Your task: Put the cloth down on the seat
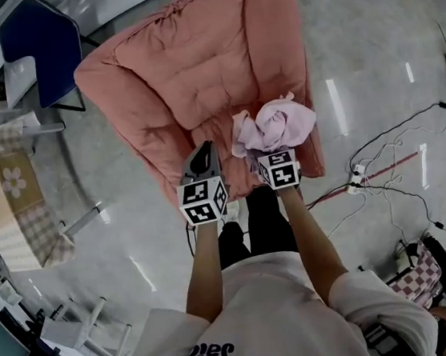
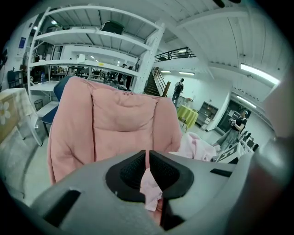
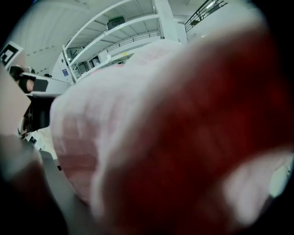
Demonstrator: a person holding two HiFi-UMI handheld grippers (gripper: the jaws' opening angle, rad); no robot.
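The pink cloth (image 1: 272,127) is a loose, crumpled bundle gathered at the tip of the right hand-held gripper (image 1: 277,157). It is over the near right corner of the pink armchair (image 1: 191,48), by the right arm, and not yet spread on the seat (image 1: 199,115). In the right gripper view the fabric fills the picture and covers the jaws. With the wad bunched there, I judge this hand-held gripper to be clamped on a thick fold of it.

The left hand-held gripper (image 1: 206,153) sits just left of the bundle, over the seat's near edge, with its jaws together. A pale scrap shows in the slot behind its pads; whether that is pinched fabric I cannot tell.

The cloth looks light, soft and limp. It should sag and collapse wherever it is let go, and it will not break. Loose folds may drag or catch on the jaws. A grip on a thick gathered fold is likely to hold best, while a single thin edge could slip out. It should settle on the cushion without sliding.
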